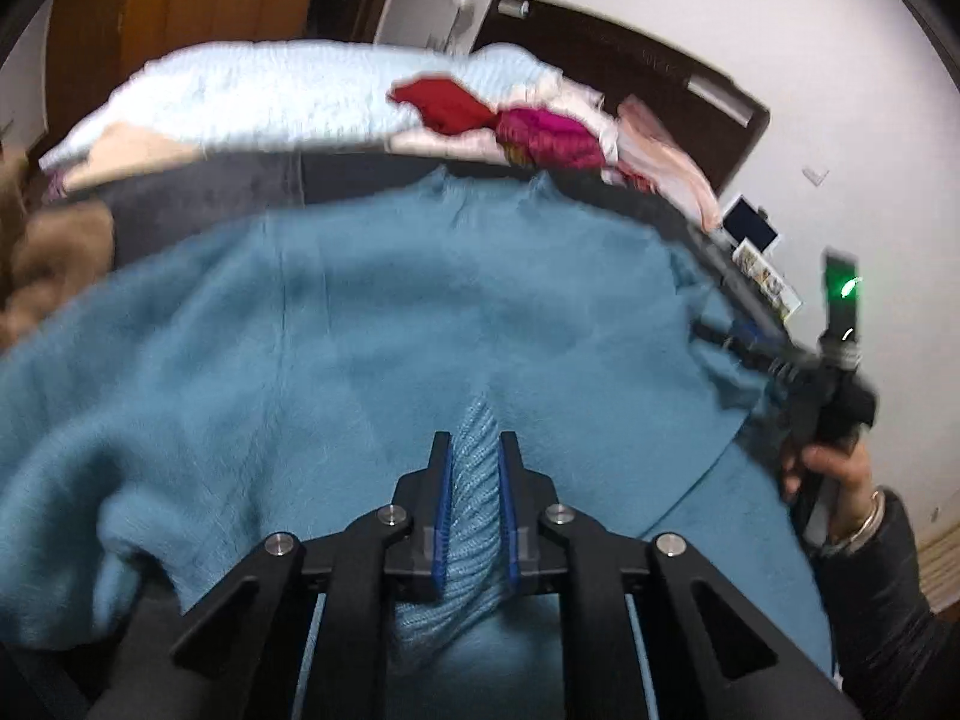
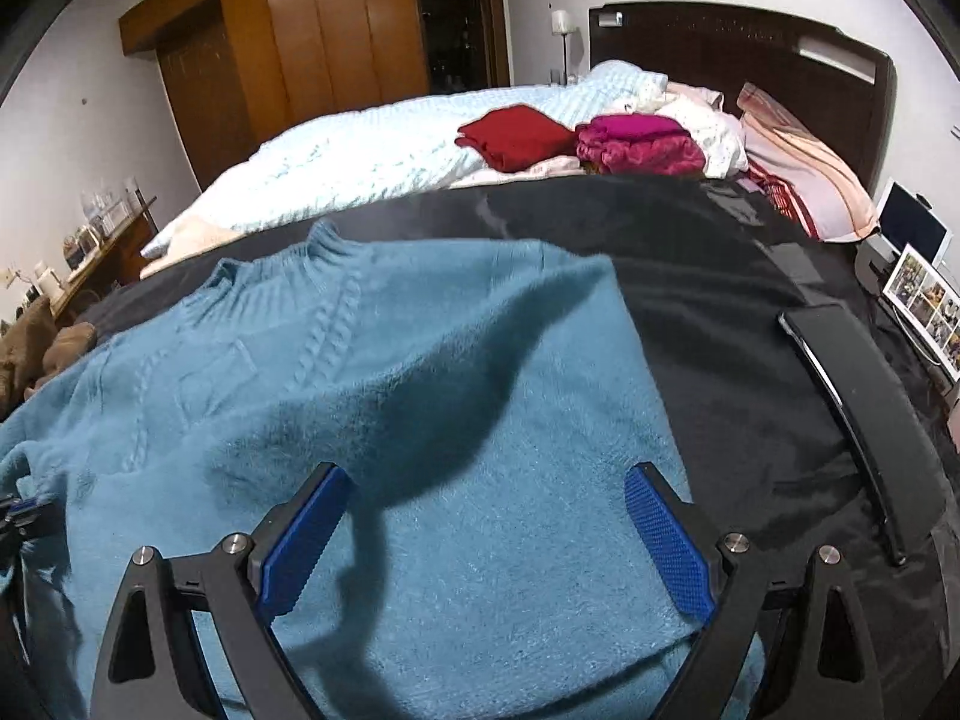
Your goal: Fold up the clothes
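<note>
The left gripper [image 1: 475, 450] pinches a ribbed edge of the blue sweater [image 1: 372, 324] between its fingers (the rest spreads ahead on the dark blanket [image 2: 720, 312]). The right gripper [image 2: 489, 492] hangs wide open just above the sweater.

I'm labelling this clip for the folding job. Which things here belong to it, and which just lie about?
In the job:
blue sweater
left gripper, shut on its ribbed edge
right gripper, open over it

Lying about:
red garment
magenta garment
photo frame
brown plush toy
</note>
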`<state>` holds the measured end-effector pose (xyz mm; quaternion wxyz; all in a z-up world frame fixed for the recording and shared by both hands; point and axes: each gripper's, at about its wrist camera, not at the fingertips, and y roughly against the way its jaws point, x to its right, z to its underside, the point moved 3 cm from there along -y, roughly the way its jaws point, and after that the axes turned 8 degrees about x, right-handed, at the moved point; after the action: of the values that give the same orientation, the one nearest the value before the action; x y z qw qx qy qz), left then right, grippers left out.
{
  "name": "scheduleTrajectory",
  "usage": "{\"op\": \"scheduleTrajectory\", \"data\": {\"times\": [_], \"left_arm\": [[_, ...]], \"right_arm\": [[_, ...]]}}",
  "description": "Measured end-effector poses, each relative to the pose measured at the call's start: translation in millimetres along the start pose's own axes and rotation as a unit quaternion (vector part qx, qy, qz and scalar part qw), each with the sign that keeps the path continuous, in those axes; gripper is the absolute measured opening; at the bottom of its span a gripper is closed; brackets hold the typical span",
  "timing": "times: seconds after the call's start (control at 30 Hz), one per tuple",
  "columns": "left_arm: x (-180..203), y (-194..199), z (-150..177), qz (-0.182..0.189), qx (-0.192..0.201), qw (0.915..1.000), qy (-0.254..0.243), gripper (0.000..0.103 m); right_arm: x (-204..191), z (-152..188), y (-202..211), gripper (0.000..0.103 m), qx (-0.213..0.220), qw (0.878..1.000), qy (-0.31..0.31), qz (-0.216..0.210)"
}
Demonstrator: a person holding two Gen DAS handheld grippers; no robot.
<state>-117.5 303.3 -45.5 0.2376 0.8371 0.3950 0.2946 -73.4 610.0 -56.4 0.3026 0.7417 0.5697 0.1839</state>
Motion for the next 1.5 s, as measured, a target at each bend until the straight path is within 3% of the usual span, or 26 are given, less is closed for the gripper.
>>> {"op": "scheduleTrajectory", "data": {"times": [0.07, 0.13, 0.23, 0.3, 0.37, 0.47, 0.53, 0.6, 0.73, 0.8, 0.93, 1.03, 1.27, 1.37, 1.5], "left_arm": [[-2, 19, -19, -0.028, 0.043, 0.9987, 0.005, 0.015], [-13, 27, -29, -0.061, 0.062, 0.996, 0.019, 0.015], [-33, 11, -20, -0.093, 0.029, 0.9944, 0.04, 0.015], [-41, -5, -7, -0.097, -0.007, 0.9945, 0.039, 0.018], [-44, -12, -2, -0.097, -0.013, 0.9942, 0.043, 0.021], [-50, -17, 3, -0.098, -0.014, 0.9936, 0.054, 0.046], [-50, -17, 3, -0.092, -0.01, 0.994, 0.058, 0.051], [-44, -16, 7, -0.095, -0.005, 0.9942, 0.05, 0.058], [-29, -20, 11, -0.107, 0.0, 0.994, 0.019, 0.07], [-23, -23, 13, -0.109, -0.001, 0.994, 0.006, 0.075], [-21, -25, 17, -0.109, 0.002, 0.994, -0.006, 0.08], [-20, -27, 18, -0.11, 0.001, 0.9938, -0.014, 0.081], [-22, -25, 18, -0.102, 0.006, 0.9947, -0.006, 0.082], [-21, -25, 18, -0.101, 0.007, 0.9948, -0.005, 0.084], [-18, -27, 18, -0.106, 0.005, 0.9943, -0.011, 0.085]], "right_arm": [[3, 2, 1, 0.096, 0.002, 1.0, -0.004, -0.003], [8, 2, 5, 0.096, 0.011, 1.0, -0.013, -0.006], [15, 3, 4, 0.096, 0.005, 1.0, -0.022, 0.019], [22, 5, -2, 0.096, -0.008, 0.999, -0.039, 0.01], [27, 6, -2, 0.096, -0.011, 0.999, -0.05, 0.009], [22, 3, 2, 0.096, -0.007, 0.999, -0.025, 0.034], [8, -4, 7, 0.096, -0.002, 0.998, 0.023, 0.052], [-17, -15, 8, 0.096, -0.007, 0.997, 0.075, 0.034], [-44, -29, -23, 0.096, -0.051, 0.994, 0.097, -0.007], [-33, -29, -46, 0.096, -0.066, 0.994, 0.089, 0.02], [18, -34, -61, 0.101, -0.036, 0.997, 0.01, 0.073], [34, -34, -64, 0.101, -0.046, 0.997, -0.019, 0.063], [35, -35, -25, 0.101, -0.014, 0.994, 0.03, 0.107], [47, -31, 10, 0.102, 0.0, 0.995, 0.03, 0.09], [53, -12, 32, 0.102, -0.02, 0.994, 0.071, 0.078]]}}
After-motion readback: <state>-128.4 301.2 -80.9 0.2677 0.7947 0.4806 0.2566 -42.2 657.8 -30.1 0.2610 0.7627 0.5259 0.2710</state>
